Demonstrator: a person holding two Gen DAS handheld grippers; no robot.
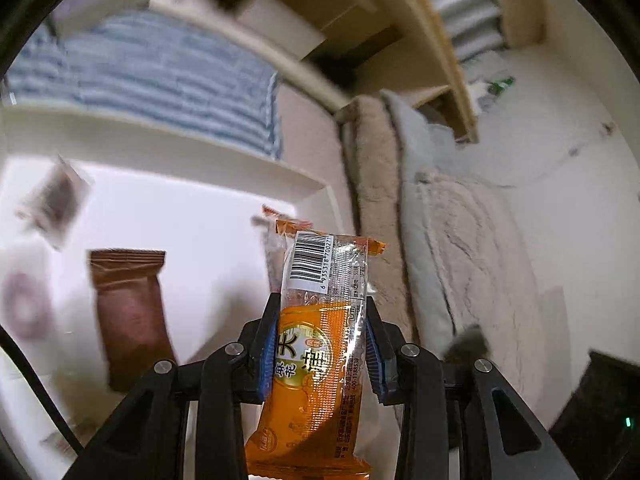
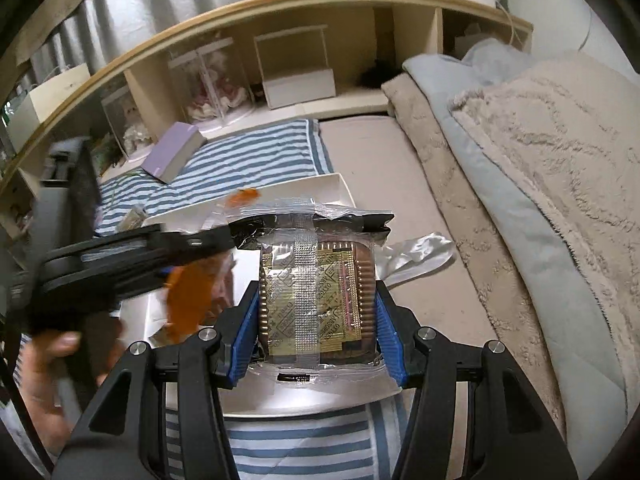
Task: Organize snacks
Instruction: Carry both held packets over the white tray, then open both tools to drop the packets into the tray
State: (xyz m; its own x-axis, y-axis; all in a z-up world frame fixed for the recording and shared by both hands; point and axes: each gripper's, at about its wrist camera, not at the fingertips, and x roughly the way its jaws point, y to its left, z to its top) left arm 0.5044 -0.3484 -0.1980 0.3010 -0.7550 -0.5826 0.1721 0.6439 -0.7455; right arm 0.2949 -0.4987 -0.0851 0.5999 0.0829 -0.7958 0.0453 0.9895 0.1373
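Clamped in the left gripper [image 1: 322,344]: an orange snack packet [image 1: 316,360], upright, blue pads pressing both sides, with large Chinese characters in a gold roundel and a barcode reading 6 935518 70027 (last digit cut off) on the clear upper part. Clamped likewise in the right gripper [image 2: 316,332]: a clear-wrapped biscuit pack [image 2: 316,280], black seal at its far end, with a yellowish sachet inside printed "OXYGEN ABSORBER" in mirrored repeats. Below and left of the orange packet, on a white tray [image 1: 168,216], a brown snack packet [image 1: 130,316] lying flat, and further left a blurred grey-brown one [image 1: 52,204]. Underneath the tray, a blue-and-white striped cloth [image 2: 248,156] over a bed; to the right, beige and grey fleecy blankets [image 2: 532,168]. Along the far side, a wooden shelf unit [image 2: 280,12] with clear display boxes, and a lilac box [image 2: 176,152] on the stripes.
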